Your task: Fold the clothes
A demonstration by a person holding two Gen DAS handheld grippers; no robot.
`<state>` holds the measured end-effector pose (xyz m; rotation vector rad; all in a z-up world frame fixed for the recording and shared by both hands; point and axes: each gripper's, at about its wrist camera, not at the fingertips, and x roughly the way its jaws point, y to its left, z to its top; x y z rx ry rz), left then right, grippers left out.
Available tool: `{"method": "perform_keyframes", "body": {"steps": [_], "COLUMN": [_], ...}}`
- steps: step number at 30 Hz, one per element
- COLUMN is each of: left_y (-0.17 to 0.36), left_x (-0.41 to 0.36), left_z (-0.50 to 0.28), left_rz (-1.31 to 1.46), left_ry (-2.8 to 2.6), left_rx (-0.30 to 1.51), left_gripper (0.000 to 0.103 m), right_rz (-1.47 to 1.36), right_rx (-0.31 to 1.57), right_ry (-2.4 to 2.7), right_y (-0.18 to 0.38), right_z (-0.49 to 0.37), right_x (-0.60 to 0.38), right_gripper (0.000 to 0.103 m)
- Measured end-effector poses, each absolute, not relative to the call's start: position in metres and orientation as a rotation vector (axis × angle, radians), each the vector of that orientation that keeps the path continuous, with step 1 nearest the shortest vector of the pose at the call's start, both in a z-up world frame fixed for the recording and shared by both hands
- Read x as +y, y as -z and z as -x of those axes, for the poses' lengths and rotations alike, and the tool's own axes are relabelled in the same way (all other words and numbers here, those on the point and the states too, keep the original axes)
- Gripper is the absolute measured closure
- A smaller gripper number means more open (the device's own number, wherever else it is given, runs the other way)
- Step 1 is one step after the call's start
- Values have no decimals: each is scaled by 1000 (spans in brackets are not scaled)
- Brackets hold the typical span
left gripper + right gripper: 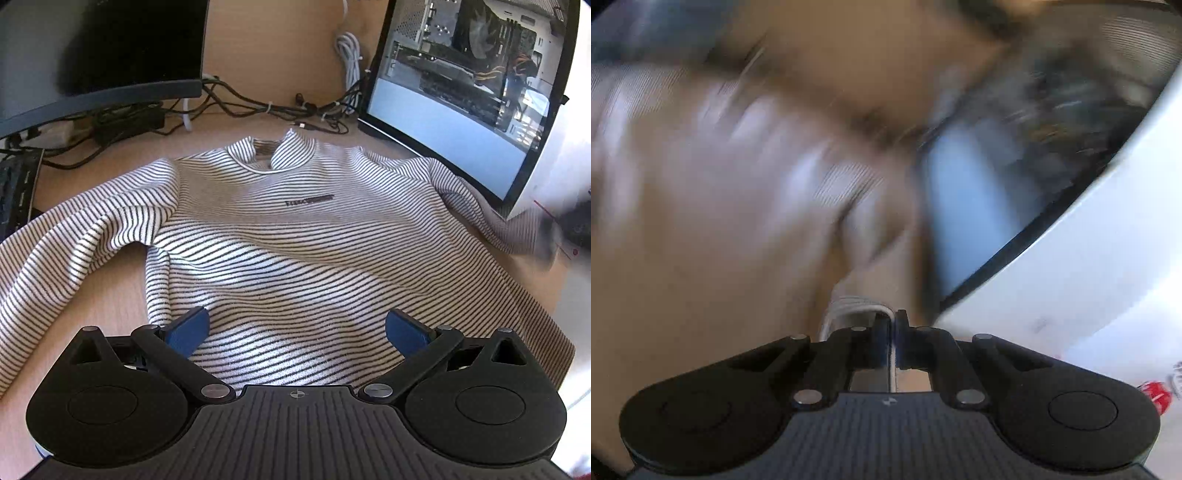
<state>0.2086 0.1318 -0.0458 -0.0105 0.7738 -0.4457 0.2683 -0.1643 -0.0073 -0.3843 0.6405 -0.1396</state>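
While the striped sweater (295,236) lies face up and spread on the wooden desk (110,302), collar toward the far edge and hem nearest me, I hold the left gripper (297,330) above the lower hem with its blue pads (188,332) set wide apart and nothing between them. The right gripper (892,332) has its jaws drawn almost together on a thin pale strip of material; I judge this to be the sweater's right sleeve or side edge, though the right wrist view is too smeared to confirm. The step in hand appears to be the first fold of the right side inward. To do it well, I would carry the pinched edge low and level across the chest, and bring the left gripper down to pin the body so it does not drag. Room is tight on the right: the computer case (480,92) stands just beside the right shoulder, with the sleeve touching its base. Cables (258,107) and a monitor (92,55) crowd the far edge. Open desk shows at the left, near the left sleeve (66,251).
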Motion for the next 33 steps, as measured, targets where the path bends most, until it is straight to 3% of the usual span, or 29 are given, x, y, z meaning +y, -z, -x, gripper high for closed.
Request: {"method": "perform_keyframes", "body": {"steps": [4,9,20,23,25,29,33], "left_y": [46,46,47,47,48,44,25], "left_x": [134,140,146,147,146,151,187], "left_z": [-209,-209,-209,-209,-210,-208,-195], "left_rz": [25,66,115,123,121,142,218], "left_ry": [442,441,407,395,389,387,307], "left_rx": [770,763,746,742,742,740,714], "left_gripper": [0,0,0,0,0,0,0], "right_rz": [119,16,98,98,96,86,87], "right_rx": [408,360,389,360,361,423,505], "right_ry": [122,-48,-270,-288,-284,-265,-268], "right_y": [-103,-143,-105,-105,-100,-83,-50], "right_z": [-290,-323,-397,-401,-404,-411,-391], "right_x": [-188,-164,-46,-39,-45,-56,-62], "right_gripper": [100,100,99,91,79,75,63]}}
